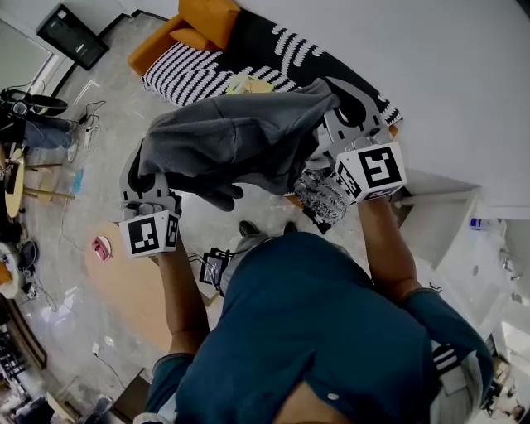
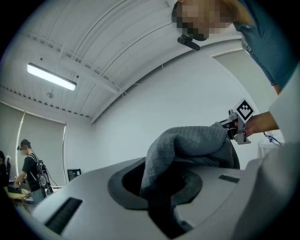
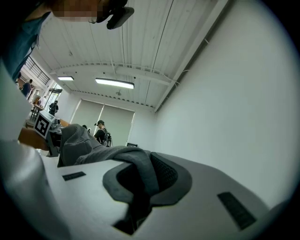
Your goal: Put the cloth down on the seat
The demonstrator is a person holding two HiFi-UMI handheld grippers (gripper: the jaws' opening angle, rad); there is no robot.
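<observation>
I hold a grey cloth (image 1: 240, 137) stretched and bunched between both grippers, high above the floor. My left gripper (image 1: 142, 184) is shut on its left end; in the left gripper view the cloth (image 2: 187, 143) rises out of the closed jaws (image 2: 157, 197). My right gripper (image 1: 346, 124) is shut on the right end, and the cloth (image 3: 126, 161) drapes from its jaws (image 3: 136, 201). Beyond the cloth lies the seat, an orange sofa (image 1: 195, 25) with a black-and-white patterned cover (image 1: 273, 58). Both grippers point upward toward the ceiling.
A round wooden table (image 1: 124, 281) stands below my left arm. White furniture (image 1: 443, 219) is at the right, beside a white wall. A black screen (image 1: 74, 35) sits at the top left. People (image 2: 30, 168) stand far off in the room.
</observation>
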